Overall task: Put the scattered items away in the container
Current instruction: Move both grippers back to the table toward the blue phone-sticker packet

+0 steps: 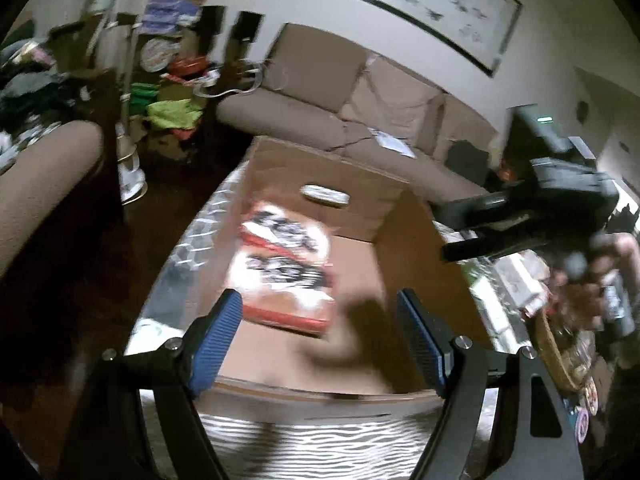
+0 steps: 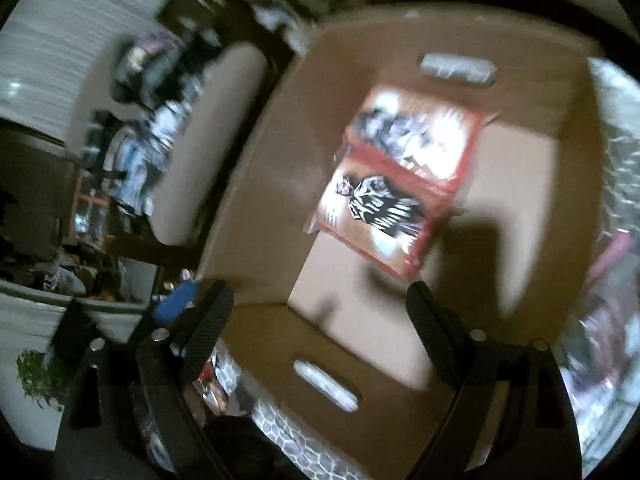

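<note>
Brown corrugated cardboard makes up the open box (image 1: 404, 236) that fills the middle of both wrist views, a plain container with an oval hand slot cut in each end wall. On its floor, toward one end, lies a flat red-bordered packet (image 1: 286, 268) printed with black-and-white figures, wrapped in what looks like clear plastic; it lies flat on the box bottom, apart from both tools. The left gripper (image 1: 320, 340), with blue ribbed pads (image 1: 218, 340), hovers at the near rim of the box with its fingers set wide apart and nothing between them. The right gripper (image 2: 320, 320), with black ribbed pads (image 2: 430, 316), hangs above the box pointing steeply down at its floor, its fingers likewise spread wide and empty; the left wrist view shows it as a black body at the right, over the box's side wall, gripped by a person's hand (image 1: 608, 264). The box stands on a silvery quilted sheet with a honeycomb pattern (image 1: 192, 240). Beside the box on the right lie more scattered items (image 1: 532, 280), too blurred to name. Behind it stands a beige fabric sofa (image 1: 320, 92) below a dark-framed picture (image 1: 420, 4) on the wall.
</note>
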### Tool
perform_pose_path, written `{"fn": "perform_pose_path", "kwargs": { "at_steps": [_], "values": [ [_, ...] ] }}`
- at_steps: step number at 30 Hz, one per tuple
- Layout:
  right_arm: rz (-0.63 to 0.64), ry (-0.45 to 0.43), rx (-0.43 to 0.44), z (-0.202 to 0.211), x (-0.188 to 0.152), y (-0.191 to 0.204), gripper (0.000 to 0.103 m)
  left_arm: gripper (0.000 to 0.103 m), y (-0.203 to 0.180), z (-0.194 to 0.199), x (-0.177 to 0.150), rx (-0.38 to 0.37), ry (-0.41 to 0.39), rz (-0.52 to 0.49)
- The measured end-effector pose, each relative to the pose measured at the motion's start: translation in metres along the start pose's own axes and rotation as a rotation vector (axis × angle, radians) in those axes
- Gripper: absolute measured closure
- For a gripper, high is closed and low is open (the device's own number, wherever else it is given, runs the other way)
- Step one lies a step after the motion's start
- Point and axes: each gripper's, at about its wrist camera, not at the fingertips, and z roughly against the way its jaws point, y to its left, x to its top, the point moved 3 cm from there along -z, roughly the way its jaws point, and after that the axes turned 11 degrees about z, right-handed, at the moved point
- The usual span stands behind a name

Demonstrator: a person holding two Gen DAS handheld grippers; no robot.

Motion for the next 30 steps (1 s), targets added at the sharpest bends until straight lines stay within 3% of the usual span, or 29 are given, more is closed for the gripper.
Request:
{"fn": "perform_pose_path", "kwargs": {
  "at_steps": [4,6,10,13,16,18,21,24,27,30],
  "values": [
    [-0.003,-0.146,-0.060,0.095,-0.048,-0.014,0.010,0.021,-0.048,0.003,-0.016,-0.127,0.026,-0.065],
    [-0.032,-0.215,-0.112,0.137,-0.074,-0.032,0.010,0.019,-0.080,0.006,-0.032,-0.171,0.017,-0.149],
    [-0.141,-0.351,-0.243,0.198,-0.137,-0.076,0.010,0.018,-0.133,0.005,-0.068,-0.214,0.055,-0.309],
    [-0.232,-0.399,-0.336,0.214,-0.177,-0.112,0.010,0.017,-0.172,0.005,-0.100,-0.275,0.090,-0.412],
    [-0.310,-0.399,-0.419,0.217,-0.214,-0.149,0.010,0.017,-0.199,-0.004,-0.127,-0.317,0.147,-0.462],
    [-0.382,-0.412,-0.412,0.210,-0.238,-0.173,0.010,0.017,-0.214,-0.014,-0.150,-0.318,0.187,-0.487],
    [-0.441,-0.429,-0.304,0.184,-0.258,-0.199,0.010,0.017,-0.221,-0.031,-0.178,-0.227,0.186,-0.576],
    [-0.453,-0.402,-0.246,0.154,-0.262,-0.214,0.010,0.017,-0.210,-0.051,-0.195,-0.157,0.215,-0.592],
    [-0.433,-0.367,-0.213,0.125,-0.262,-0.227,0.010,0.017,-0.196,-0.074,-0.209,-0.100,0.261,-0.579],
    [-0.415,-0.321,-0.233,0.102,-0.261,-0.238,0.010,0.017,-0.188,-0.093,-0.225,-0.038,0.288,-0.606]
  ]
}}
